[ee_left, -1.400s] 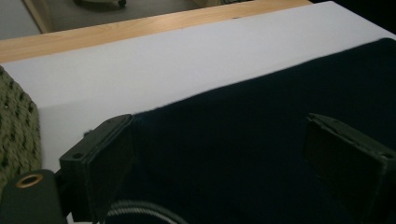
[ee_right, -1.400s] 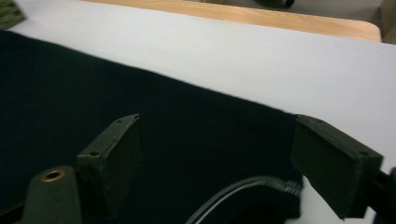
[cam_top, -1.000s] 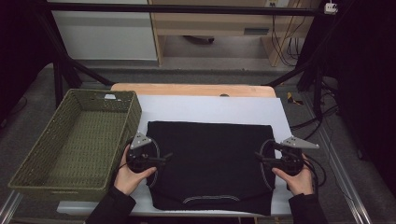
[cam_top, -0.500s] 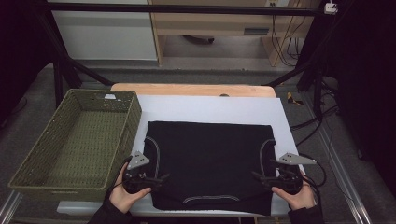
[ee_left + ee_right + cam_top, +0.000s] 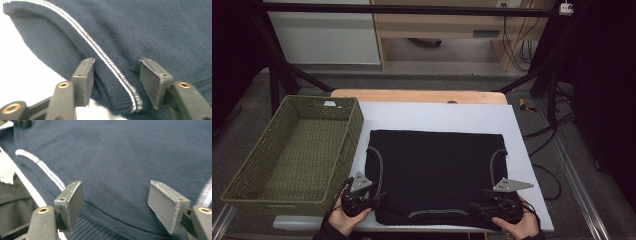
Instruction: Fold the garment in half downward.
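Table: a white-topped table (image 5: 437, 117) with a strip of bare wood along its far edge, seen from above.
Basket: a green woven basket (image 5: 242, 182) sits at the table's left edge, just beside the garment.
Garment: a dark navy knitted garment (image 5: 437, 170) lies flat in the middle of the near half of the table, its ribbed, white-striped edges along the sides and the near hem.
Left gripper: the left gripper (image 5: 374, 196), held in a hand (image 5: 347, 220) at the garment's near left corner; its jaws have just been closing and stand partly apart, with the ribbed, white-striped edge of the knit bunched between them. Whether the pads press on the cloth cannot be told.
Right gripper: the right gripper (image 5: 477, 206), held in a hand (image 5: 522, 225) at the near right corner; its jaws have just been closing too and stand wider apart over the knit, the pads clear of any fold.
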Motion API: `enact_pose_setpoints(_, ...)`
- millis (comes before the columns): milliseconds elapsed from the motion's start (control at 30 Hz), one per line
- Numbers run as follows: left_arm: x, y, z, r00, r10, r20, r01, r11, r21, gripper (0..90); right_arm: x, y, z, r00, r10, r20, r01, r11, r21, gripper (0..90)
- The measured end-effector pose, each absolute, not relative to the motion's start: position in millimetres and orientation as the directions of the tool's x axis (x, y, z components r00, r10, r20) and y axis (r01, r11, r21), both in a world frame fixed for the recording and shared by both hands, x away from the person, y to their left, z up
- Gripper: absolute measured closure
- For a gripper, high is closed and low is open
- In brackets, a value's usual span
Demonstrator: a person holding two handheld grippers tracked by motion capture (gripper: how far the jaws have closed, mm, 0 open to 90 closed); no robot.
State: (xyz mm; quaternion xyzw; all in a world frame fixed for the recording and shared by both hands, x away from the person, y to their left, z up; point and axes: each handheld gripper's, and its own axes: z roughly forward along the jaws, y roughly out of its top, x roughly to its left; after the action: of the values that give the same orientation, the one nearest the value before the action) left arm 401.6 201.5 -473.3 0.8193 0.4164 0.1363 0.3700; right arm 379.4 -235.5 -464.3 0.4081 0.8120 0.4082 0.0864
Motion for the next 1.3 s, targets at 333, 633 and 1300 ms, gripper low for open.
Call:
enact_pose_setpoints(333,398,202,-472,0.617,0.779,-0.111,0.622,-0.396,0.676,65.3,371,-214,-475,-0.721,0.663,0.200,0.561,0.391,0.729,41.0)
enact_pose_setpoints(633,398,201,-469,0.630,0.767,-0.127,0.632,-0.410,0.657,78.5,369,-208,-473,-0.733,0.659,0.168,0.545,0.423,0.724,80.9)
enact_pose_setpoints(1300,387,212,-464,0.637,0.762,-0.118,0.632,-0.428,0.646,79.0,367,-256,-458,-0.587,0.801,0.119,0.583,0.316,0.748,48.8)
